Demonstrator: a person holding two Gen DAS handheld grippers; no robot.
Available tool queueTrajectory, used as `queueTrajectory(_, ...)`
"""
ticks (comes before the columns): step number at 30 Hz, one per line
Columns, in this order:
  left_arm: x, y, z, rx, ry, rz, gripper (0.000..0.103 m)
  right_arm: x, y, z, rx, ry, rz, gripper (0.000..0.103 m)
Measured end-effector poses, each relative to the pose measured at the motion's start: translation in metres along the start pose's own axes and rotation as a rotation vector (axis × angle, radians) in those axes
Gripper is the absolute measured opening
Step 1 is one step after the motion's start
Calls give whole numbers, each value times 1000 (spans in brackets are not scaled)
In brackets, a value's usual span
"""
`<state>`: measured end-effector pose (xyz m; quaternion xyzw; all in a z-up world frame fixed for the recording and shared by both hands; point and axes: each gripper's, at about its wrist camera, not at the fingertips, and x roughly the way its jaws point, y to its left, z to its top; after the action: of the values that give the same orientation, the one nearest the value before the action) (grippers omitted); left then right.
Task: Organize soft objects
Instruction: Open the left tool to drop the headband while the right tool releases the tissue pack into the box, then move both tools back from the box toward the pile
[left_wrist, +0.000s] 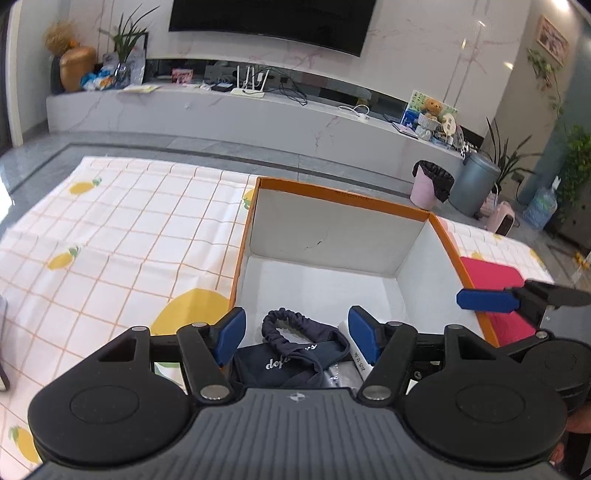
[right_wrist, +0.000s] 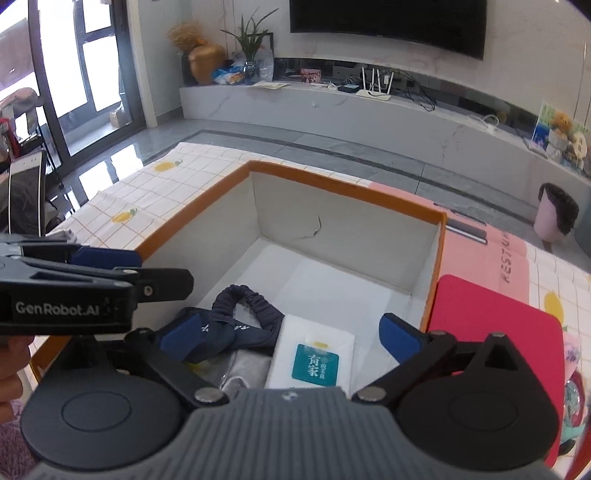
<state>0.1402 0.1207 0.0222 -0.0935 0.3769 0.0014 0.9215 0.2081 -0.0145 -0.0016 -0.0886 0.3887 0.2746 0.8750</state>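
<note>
An orange-rimmed white box (left_wrist: 343, 192) (right_wrist: 332, 181) stands open on the table. In its near end lies a navy cloth (left_wrist: 295, 354) (right_wrist: 236, 325) with a ruched elastic band and white lettering. Beside the cloth, on its right, lies a white tissue pack (right_wrist: 314, 358) (left_wrist: 354, 350) with a teal label. My left gripper (left_wrist: 297, 338) hangs open over the navy cloth, its pads clear of it. My right gripper (right_wrist: 291, 338) is wide open above the tissue pack and touches nothing. The right gripper's blue pad (left_wrist: 484, 299) shows over the box's right wall.
A red mat (right_wrist: 491, 332) (left_wrist: 495, 277) lies right of the box, on a pink printed sheet (right_wrist: 480, 251). A lemon-print checked tablecloth (left_wrist: 110, 240) covers the table to the left. A grey item in clear wrap (right_wrist: 247, 365) lies under the navy cloth. The box's far half is bare.
</note>
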Motion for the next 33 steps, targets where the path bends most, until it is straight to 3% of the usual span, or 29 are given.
queueTrajectory(4,0,0,0,5,1,-1,75,-1,5,0,2,-7,39,100)
queueTrajectory(14,-3,4,0,-10,0,-12,75,-8,19,0,-54,-38,5,100)
queueTrajectory(20,-15,1,2,1,-39,-35,76,-14,23,-3,-83,-49,5,100)
queueTrajectory(24,-22,-6,2,26,-76,-8,77,-19,25,-1,-66,-58,18,100)
queueTrajectory(27,-31,-8,2,38,-116,-54,85,-24,27,0,-64,-58,24,100)
queueTrajectory(33,-49,-20,5,59,-185,-66,88,-37,29,3,-58,-74,11,100)
